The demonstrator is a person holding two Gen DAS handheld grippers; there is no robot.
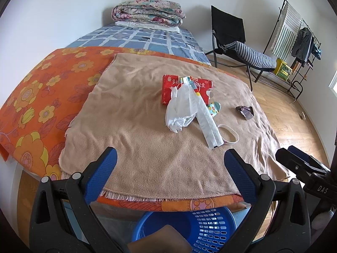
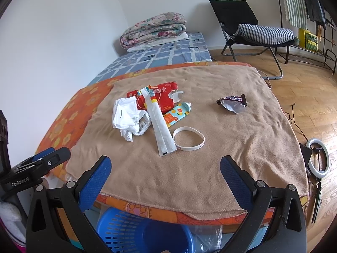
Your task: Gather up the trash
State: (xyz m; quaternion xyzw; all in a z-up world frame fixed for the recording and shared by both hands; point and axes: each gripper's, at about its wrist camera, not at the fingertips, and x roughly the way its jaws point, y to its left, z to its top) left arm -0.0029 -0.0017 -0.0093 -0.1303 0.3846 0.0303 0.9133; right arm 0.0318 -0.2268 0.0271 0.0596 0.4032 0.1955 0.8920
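Note:
Trash lies on a tan blanket [image 1: 147, 109] [image 2: 221, 147]: a torn red box [image 1: 168, 88] [image 2: 166, 101], a crumpled white plastic bag [image 1: 179, 111] [image 2: 128, 118], a long white wrapper [image 1: 207, 124] [image 2: 161, 130], a small fruit-print packet [image 1: 214, 107] [image 2: 179, 113], a white band ring [image 1: 228, 136] [image 2: 189, 138] and a dark purple wrapper [image 1: 244, 111] [image 2: 232, 104]. My left gripper [image 1: 169, 162] and right gripper [image 2: 166, 169] are both open and empty, held at the blanket's near edge. A blue basket [image 1: 200, 225] [image 2: 130, 229] sits below the edge.
An orange flowered cloth [image 1: 42, 88] covers the surface under the blanket. A bed with a folded quilt [image 1: 147, 12] lies behind. A black folding chair [image 1: 231, 38] and a clothes rack [image 1: 299, 42] stand at right on the wood floor. A ring light [image 2: 318, 158] lies on the floor.

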